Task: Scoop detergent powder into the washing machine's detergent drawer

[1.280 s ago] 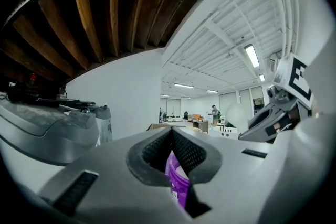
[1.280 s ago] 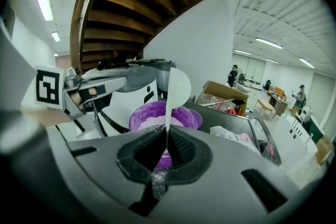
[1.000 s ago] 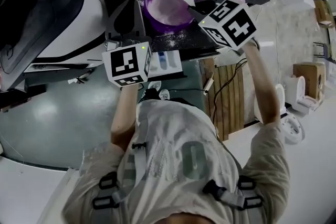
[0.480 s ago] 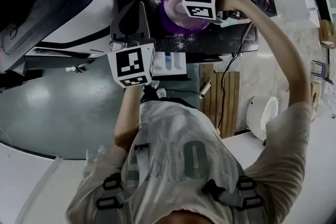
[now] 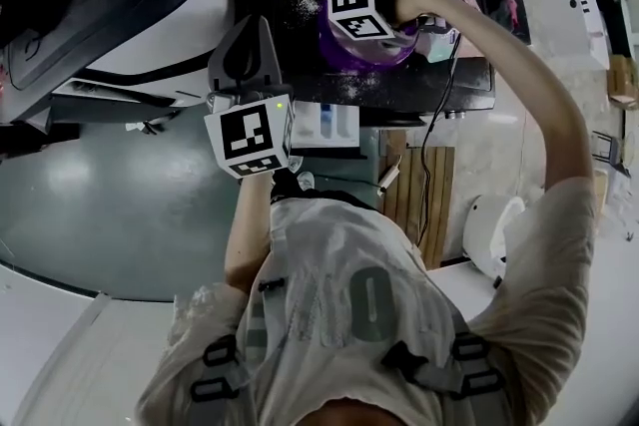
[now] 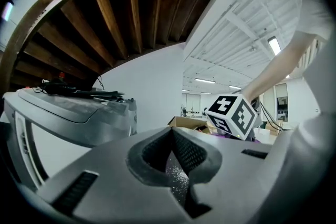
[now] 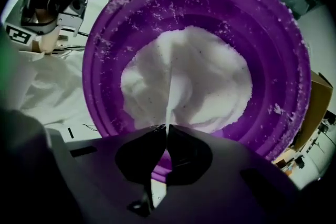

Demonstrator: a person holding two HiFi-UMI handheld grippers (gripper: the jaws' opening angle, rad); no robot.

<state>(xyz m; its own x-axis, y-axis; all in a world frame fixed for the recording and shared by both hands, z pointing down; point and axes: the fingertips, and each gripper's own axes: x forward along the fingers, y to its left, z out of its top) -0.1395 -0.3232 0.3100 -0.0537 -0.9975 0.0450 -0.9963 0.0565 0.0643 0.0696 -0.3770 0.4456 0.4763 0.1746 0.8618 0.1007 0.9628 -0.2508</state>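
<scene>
Right gripper (image 7: pixel 165 128) was clamped on the thin white scoop (image 7: pixel 170 94), tip buried in the powder (image 7: pixel 210 71) in the purple bowl (image 7: pixel 286 60). Left gripper (image 6: pixel 172 132) was pinched closed on nothing. Best bet was to dig deep, lift level, then head slowly for the drawer (image 5: pixel 324 122).

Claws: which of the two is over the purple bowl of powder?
The right claw, pointing down into the purple bowl, a thin white scoop pinched in it. The left claw hangs apart, shut and empty.
</scene>
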